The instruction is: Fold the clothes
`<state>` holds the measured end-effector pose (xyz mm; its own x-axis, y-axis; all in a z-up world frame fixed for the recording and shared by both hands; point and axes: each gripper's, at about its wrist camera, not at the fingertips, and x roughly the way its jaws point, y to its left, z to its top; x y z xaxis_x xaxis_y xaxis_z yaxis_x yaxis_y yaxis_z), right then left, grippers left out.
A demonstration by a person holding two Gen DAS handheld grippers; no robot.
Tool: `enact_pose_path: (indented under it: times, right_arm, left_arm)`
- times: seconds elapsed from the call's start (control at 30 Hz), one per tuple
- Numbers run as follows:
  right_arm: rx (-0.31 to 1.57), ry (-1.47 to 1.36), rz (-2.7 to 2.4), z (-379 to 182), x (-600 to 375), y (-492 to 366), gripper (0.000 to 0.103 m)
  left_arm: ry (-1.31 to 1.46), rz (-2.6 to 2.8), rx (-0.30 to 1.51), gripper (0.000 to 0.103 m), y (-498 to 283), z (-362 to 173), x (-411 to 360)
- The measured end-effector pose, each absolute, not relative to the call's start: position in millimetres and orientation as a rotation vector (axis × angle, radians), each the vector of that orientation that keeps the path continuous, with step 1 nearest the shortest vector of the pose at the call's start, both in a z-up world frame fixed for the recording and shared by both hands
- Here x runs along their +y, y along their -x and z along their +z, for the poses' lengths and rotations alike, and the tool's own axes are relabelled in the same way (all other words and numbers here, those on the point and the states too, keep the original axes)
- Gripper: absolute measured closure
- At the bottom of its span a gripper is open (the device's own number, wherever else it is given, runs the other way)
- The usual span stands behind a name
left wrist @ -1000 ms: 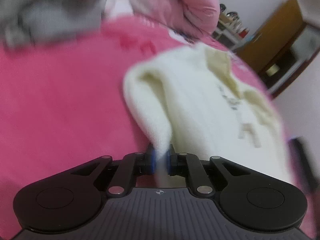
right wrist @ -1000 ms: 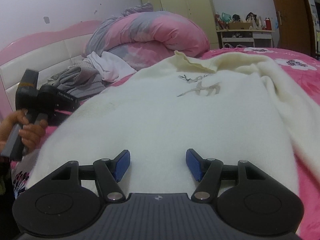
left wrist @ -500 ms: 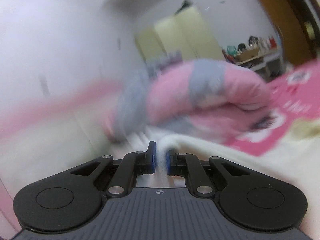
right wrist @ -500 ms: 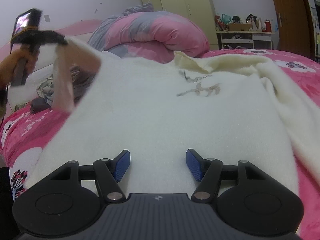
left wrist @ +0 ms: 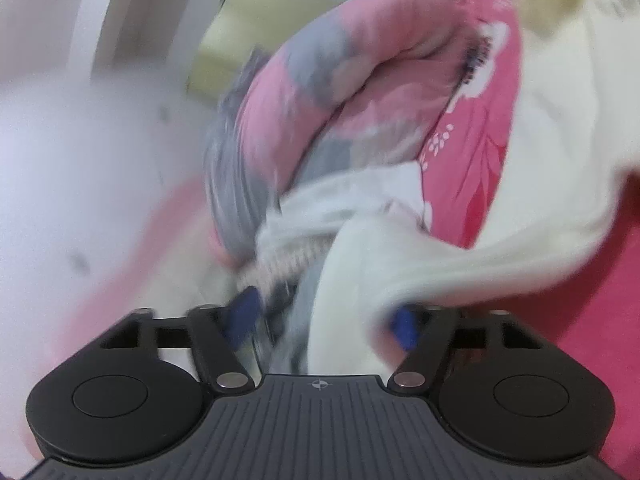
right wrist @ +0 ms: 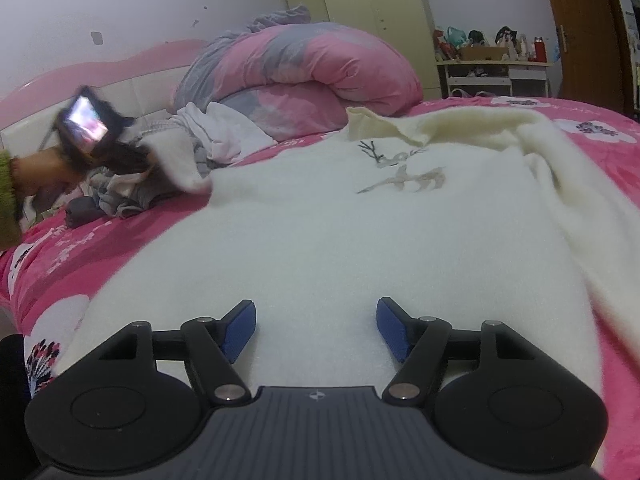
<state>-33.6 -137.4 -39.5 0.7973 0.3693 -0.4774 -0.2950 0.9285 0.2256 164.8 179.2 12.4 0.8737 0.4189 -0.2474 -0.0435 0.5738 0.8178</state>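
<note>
The pink bed carries my cream sweater, spread flat before the rolled duvet. My right tongs hover over its hem, jaws apart and empty. My left tongs have just sprung open, the sleeve draped loose between them.

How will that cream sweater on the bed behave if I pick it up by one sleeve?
Probably floppy: the cream sweater lies flat on the pink bedspread, and its sleeve sags between the left tongs, whose jaws have just been opening. Its thick, fuzzy knit suggests it is fairly light for its size and unlikely to slip. The body would likely trail behind.
</note>
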Motion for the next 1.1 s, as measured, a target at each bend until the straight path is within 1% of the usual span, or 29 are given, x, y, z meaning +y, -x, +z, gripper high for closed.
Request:
enact_pose_path:
  times: [0.07,0.1,0.33,0.4,0.47,0.5,0.53,0.57,0.6,0.63,0.67,0.73,0.8,0.9,0.97,1.03,1.1]
  right_arm:
    - [0.540,-0.146,0.359,-39.2,-138.1,33.5,0.033]
    - [0.540,-0.147,0.360,-39.1,-138.3,33.4,0.033]
    - [0.540,-0.168,0.367,-38.9,-140.9,32.4,0.033]
    - [0.544,-0.176,0.369,-38.2,-141.7,32.1,0.033]
    - [0.552,-0.182,0.364,-36.1,-142.4,33.3,0.032]
    - [0.556,-0.180,0.360,-34.7,-141.9,37.6,0.032]
    - [0.560,-0.178,0.355,-33.3,-141.5,41.8,0.030]
    - [0.564,-0.175,0.350,-31.8,-141.1,46.1,0.028]
    - [0.568,-0.172,0.348,-30.6,-140.7,51.0,0.026]
    - [0.572,-0.158,0.351,-29.9,-140.2,59.1,0.024]
    - [0.575,-0.129,0.347,-28.9,-139.0,69.4,0.023]
    - [0.584,-0.072,0.336,-26.7,-139.3,90.4,0.023]
    - [0.600,-0.047,0.323,-22.8,-145.1,108.6,0.023]
    - [0.618,-0.091,0.300,-10.5,-164.9,131.5,0.023]
    - [0.611,-0.156,0.224,0.7,-185.6,136.6,0.023]
    - [0.615,-0.252,0.150,5.0,-208.3,130.1,0.023]
    - [0.644,-0.374,0.085,1.6,-231.8,116.0,0.026]
  left_arm:
    - [-0.792,0.277,0.498,0.019,-146.6,34.1,196.5]
    - [-0.725,0.276,0.522,0.018,-137.4,44.2,205.1]
    - [-0.257,0.278,0.562,0.018,-68.5,73.8,263.4]
    - [-0.063,0.163,0.601,0.018,-50.0,66.4,267.2]
    - [0.122,0.046,0.641,0.021,-31.8,57.2,268.9]
    - [0.182,-0.020,0.684,0.022,-23.9,45.2,261.0]
    - [0.233,-0.081,0.725,0.025,-16.3,33.0,252.4]
    - [0.253,-0.119,0.762,0.030,-10.5,20.2,240.7]
    - [0.264,-0.150,0.793,0.032,-5.5,7.7,228.5]
    - [0.274,-0.181,0.821,0.037,-0.9,-4.1,216.8]
    - [0.283,-0.207,0.840,0.042,2.7,-13.2,207.1]
    - [0.297,-0.256,0.873,0.044,9.6,-30.0,188.6]
    - [0.280,-0.274,0.862,0.045,15.3,-35.7,178.4]
    - [0.248,-0.296,0.847,0.050,21.2,-37.3,167.7]
    - [0.271,-0.339,0.854,0.058,23.3,-38.2,167.2]
    - [0.266,-0.351,0.861,0.062,23.6,-40.9,163.1]
    - [0.242,-0.347,0.862,0.064,25.8,-44.8,155.7]
